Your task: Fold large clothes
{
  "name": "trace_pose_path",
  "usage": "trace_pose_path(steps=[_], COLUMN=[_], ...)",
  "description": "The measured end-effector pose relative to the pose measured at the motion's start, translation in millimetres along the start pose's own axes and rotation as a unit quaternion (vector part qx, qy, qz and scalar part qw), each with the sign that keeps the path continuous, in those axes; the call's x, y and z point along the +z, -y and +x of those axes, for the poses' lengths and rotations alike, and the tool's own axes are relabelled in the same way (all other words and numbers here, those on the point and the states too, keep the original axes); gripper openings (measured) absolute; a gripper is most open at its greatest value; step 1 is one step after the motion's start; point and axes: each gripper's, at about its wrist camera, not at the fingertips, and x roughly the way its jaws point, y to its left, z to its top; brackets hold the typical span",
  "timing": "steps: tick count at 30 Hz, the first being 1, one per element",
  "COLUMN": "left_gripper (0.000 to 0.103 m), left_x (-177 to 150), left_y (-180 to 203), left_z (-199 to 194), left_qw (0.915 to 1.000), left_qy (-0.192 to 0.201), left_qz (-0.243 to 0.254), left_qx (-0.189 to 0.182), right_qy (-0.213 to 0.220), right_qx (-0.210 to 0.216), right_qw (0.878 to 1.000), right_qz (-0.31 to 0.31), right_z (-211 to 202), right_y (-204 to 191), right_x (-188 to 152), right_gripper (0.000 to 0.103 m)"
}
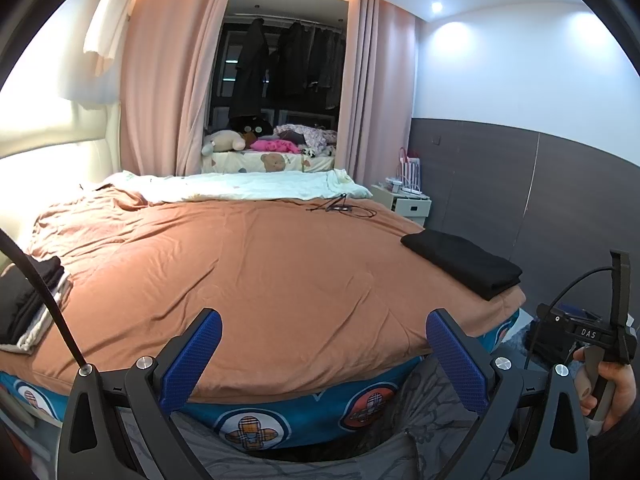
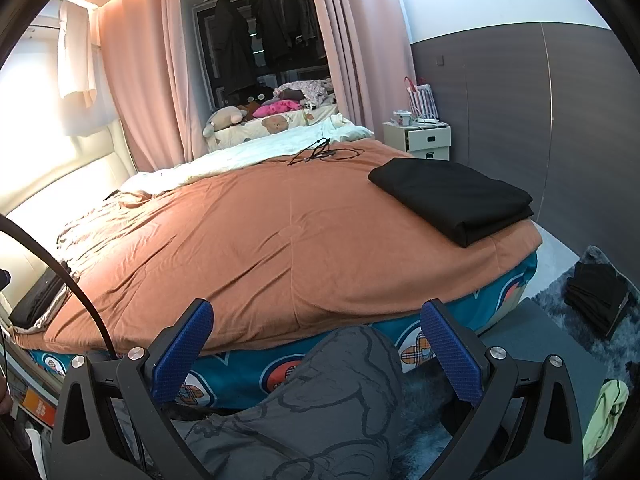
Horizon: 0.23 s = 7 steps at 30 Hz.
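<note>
The bed point(image 1: 256, 264), covered by an orange-brown blanket point(image 2: 280, 240), fills both views and serves as the landmark here. The left gripper point(image 1: 324, 356) hangs over the bed's near edge with its blue-padded jaws spread wide and nothing between them. The right gripper point(image 2: 316, 348) is held just off the same edge, jaws equally wide apart and empty, above a grey patterned trouser leg point(image 2: 320, 400) of the person. A folded black garment point(image 2: 452, 196) lies flat on the bed's right corner, close to the edge. On the bed's left side rests a stack of dark folded clothes point(image 1: 24, 304) (a pale layer shows at the bottom). Toward the far side of the bed a thin black cable point(image 2: 324, 152) lies loose, with a white quilt point(image 1: 256, 186) bunched behind it. On the floor to the right of the bed, another dark pile point(image 2: 596, 300) sits on a shaggy rug point(image 2: 560, 296). A hand point(image 1: 612, 388) grips the right gripper's handle, seen from the left wrist view
</note>
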Motion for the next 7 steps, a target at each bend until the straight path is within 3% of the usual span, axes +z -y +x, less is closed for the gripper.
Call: trace_pose_path(steps=[7], left_gripper=[0.103], left_x=[-2], left_y=[15], left_z=[-15], left_qw=[0.9999], left_qy=[0.014], left_qz=[0.008], left_qx=[0.006], right_qy=[0.006], right_qx=[0.008], right_qw=[1.0], right_qz=[0.0], right_z=[-6], right_y=[4], right_x=[-3], right_gripper=[0.103])
